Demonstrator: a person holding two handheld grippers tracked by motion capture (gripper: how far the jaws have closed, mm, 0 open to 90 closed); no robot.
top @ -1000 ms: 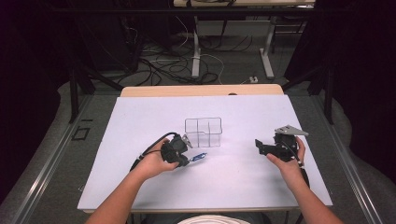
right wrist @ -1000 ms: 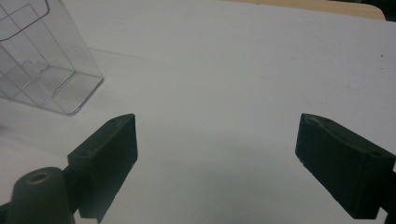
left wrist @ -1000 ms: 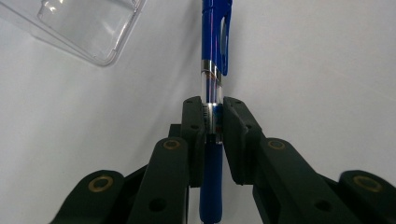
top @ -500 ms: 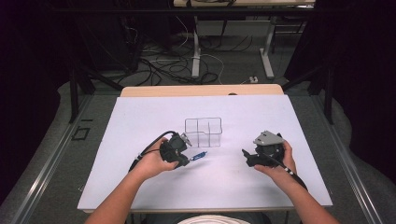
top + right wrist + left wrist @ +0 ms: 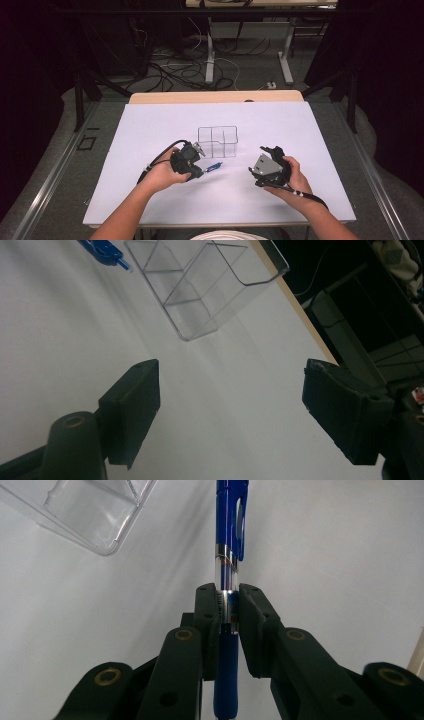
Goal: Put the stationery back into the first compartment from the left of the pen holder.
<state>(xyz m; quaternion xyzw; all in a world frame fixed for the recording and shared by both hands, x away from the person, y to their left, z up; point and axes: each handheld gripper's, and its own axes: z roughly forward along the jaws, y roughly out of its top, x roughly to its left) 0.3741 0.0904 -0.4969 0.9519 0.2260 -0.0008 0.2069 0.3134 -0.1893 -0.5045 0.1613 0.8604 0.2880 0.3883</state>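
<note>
A blue pen is pinched at its middle between the jaws of my left gripper, with its clip end pointing away. From above, the left gripper holds the pen low over the white sheet, just in front of a clear divided box. My right gripper hovers right of the pen and aims toward the box. In the right gripper view, that gripper has its jaws wide apart; they have just been closing a little, with nothing between them. The box lies ahead of it.
A white sheet covers the table, and a wooden edge shows at its far side. Cables and table legs lie on the floor beyond. The box corner sits up and left of the pen in the left gripper view.
My right gripper has moved left from the sheet's right side toward the middle, nearer the pen and box. The left gripper has stayed put with the pen.
</note>
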